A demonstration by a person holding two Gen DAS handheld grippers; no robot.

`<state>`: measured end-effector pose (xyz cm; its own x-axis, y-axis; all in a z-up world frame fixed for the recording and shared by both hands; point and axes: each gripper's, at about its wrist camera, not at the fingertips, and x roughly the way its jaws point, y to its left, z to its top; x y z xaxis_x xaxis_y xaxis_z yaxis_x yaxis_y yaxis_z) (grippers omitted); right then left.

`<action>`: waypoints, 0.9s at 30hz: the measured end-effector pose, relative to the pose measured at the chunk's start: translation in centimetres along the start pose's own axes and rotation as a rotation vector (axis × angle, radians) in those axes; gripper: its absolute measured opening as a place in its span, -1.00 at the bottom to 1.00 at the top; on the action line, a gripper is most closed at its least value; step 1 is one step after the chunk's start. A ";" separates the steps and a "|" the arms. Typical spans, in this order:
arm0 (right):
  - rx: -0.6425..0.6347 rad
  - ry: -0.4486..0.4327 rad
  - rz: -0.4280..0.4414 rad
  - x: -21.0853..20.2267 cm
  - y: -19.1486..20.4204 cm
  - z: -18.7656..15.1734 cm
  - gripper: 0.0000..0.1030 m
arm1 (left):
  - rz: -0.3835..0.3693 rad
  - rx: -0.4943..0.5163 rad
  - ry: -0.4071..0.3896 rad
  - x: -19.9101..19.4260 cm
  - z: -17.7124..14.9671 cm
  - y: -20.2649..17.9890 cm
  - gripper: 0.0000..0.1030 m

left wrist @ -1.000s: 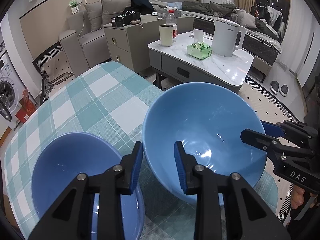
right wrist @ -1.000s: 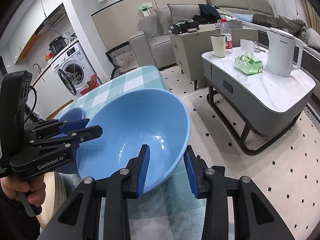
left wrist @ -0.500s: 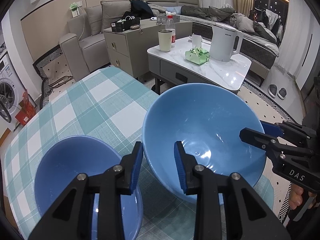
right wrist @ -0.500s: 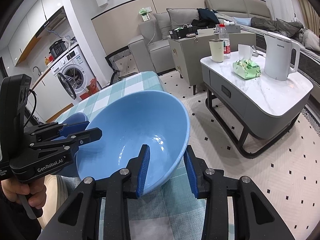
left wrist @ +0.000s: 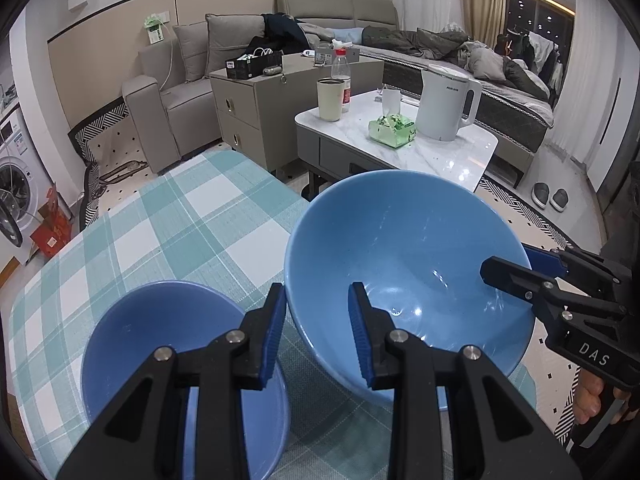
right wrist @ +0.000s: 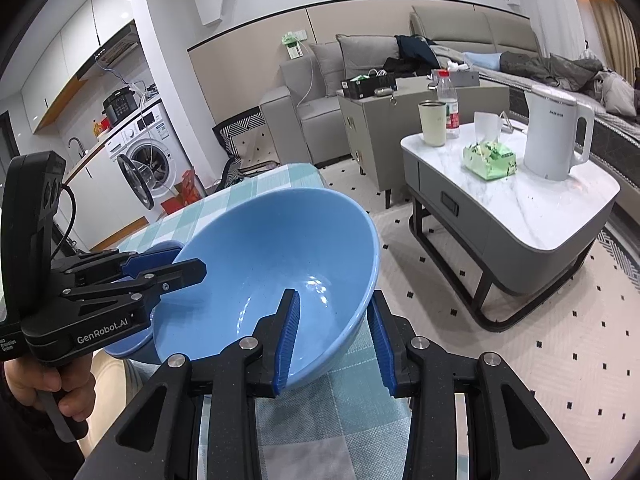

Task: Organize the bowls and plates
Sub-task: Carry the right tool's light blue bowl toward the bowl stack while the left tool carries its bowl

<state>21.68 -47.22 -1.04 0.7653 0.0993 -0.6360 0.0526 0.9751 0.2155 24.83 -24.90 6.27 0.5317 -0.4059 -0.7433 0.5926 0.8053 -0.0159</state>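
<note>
Both hand-held grippers are gripping one large blue bowl (left wrist: 404, 264) by its rim: the left hand-held gripper (left wrist: 316, 334) is clamping the near left wall, one pad inside and one outside, and the right hand-held gripper (right wrist: 332, 336) is doing the same on the opposite side. Each is standing narrow, closed on the bowl wall alone. The bowl is hanging clear above the table (left wrist: 168, 224), which is covered in a teal checked cloth, and is tilting slightly in the right wrist view.

A smaller blue bowl (left wrist: 160, 344) is sitting on the table just beside and below the held one, on the left. Judged from the task, the step in hand is carrying the large bowl to a stacking position; which bowl nests in which cannot be settled here.

To do this well, both hands should be moving together, keeping the rim level so neither pad is levering the wall. The glazed surface looks slick, so pinch pressure should be kept steady. Clearance over the small bowl's rim needs watching, since contact there could chip either piece.

Beyond the table, a coffee table with a kettle (left wrist: 444, 104) is standing well apart.
</note>
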 end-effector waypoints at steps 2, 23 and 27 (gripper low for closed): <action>-0.007 -0.010 -0.002 -0.4 0.3 0.0 -0.30 | 0.002 -0.004 -0.006 -0.3 0.1 0.2 -0.41; -0.080 -0.081 -0.007 -3.9 4.8 2.3 -0.30 | 0.004 -0.048 -0.095 -4.9 0.4 2.5 -0.41; -0.098 -0.084 -0.002 -4.1 6.1 2.7 -0.30 | 0.011 -0.060 -0.108 -5.7 0.3 3.5 -0.41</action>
<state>20.56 -42.21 4.86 0.8166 0.0847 -0.5710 -0.0059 0.9904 0.1384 24.02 -19.88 10.67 0.6019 -0.4381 -0.6677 0.5504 0.8333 -0.0506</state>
